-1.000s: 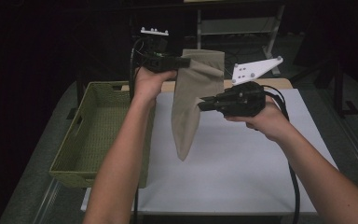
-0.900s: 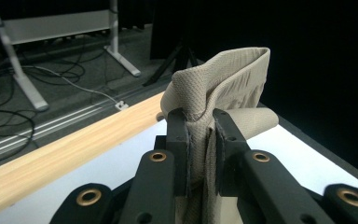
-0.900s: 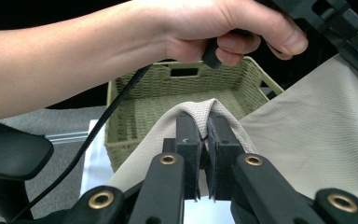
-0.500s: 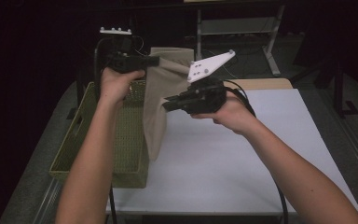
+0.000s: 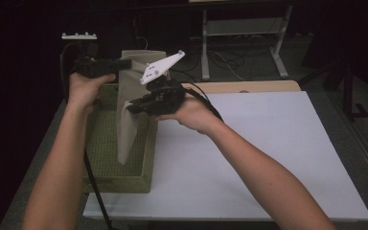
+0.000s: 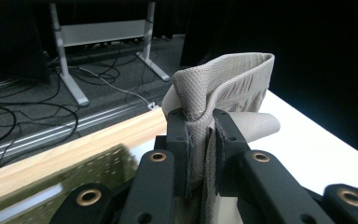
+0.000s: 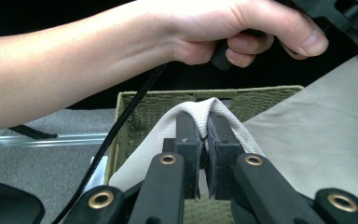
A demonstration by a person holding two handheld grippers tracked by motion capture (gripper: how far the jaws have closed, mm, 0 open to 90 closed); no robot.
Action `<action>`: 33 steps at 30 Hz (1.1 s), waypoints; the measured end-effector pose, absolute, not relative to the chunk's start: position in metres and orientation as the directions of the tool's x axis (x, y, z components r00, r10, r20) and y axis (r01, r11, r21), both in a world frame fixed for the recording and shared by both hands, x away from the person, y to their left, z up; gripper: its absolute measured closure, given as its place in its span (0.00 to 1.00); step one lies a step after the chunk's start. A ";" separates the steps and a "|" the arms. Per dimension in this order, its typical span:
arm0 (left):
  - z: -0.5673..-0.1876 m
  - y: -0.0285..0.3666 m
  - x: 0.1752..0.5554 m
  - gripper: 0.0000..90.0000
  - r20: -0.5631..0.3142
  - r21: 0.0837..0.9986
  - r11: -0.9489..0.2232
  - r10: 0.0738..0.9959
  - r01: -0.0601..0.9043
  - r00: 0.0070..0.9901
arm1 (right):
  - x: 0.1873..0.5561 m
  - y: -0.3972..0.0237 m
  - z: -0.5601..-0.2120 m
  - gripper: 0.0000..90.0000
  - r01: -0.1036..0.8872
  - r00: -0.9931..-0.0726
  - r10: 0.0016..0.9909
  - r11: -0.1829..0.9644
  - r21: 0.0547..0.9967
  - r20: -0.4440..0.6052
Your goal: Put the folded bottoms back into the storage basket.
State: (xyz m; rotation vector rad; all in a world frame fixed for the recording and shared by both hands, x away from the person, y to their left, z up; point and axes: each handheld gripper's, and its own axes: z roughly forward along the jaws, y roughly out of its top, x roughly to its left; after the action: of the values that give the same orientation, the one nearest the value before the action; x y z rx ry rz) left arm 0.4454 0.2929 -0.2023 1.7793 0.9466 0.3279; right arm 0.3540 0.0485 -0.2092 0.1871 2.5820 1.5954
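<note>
Beige cloth (image 5: pixel 128 110), folded, hangs lengthwise over the green woven basket (image 5: pixel 117 179); its lower end dangles inside the basket's walls, whether it touches the bottom cannot be told. Basket sits at the left edge of the white board (image 5: pixel 263 158), touching or overlapping it.

Left gripper (image 5: pixel 124 63) above the basket's far end, jaws clenched on the cloth's top edge. In the left gripper view the left gripper (image 6: pixel 200 140) pinches a bunched fold of cloth (image 6: pixel 223 88) between its pads, with a rolled hem rising above them.

Right gripper (image 5: pixel 133 106) over the basket's right wall, lower than the left one, clamped on the cloth's side edge about midway down. In the right gripper view the right gripper (image 7: pixel 203 140) squeezes a ridge of the fabric (image 7: pixel 317 135), basket rim (image 7: pixel 135 100) directly beyond.

Left hand (image 7: pixel 242 28) grips its handle above the basket's far wall; cable (image 7: pixel 121 126) trails down past the basket's corner.
</note>
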 end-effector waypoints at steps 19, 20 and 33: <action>-0.275 0.362 0.453 0.87 -0.259 0.856 -0.092 0.775 0.509 0.576 | 0.368 0.145 -0.275 0.93 0.084 -0.993 0.112 0.524 0.847 0.029; -0.280 0.363 0.454 0.87 -0.258 0.854 -0.091 0.781 0.513 0.569 | 0.368 0.148 -0.279 0.93 0.087 -0.993 0.113 0.528 0.845 0.032; -0.327 0.359 0.463 0.87 -0.293 0.821 -0.071 0.799 0.567 0.524 | 0.368 0.154 -0.323 0.93 0.121 -0.990 0.136 0.594 0.795 0.049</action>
State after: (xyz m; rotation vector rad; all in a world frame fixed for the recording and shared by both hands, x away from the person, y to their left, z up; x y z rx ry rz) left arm 0.4627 0.3593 -0.3270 1.7535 1.1490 0.2874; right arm 0.3682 0.1543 -0.3226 0.2246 2.7903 1.3895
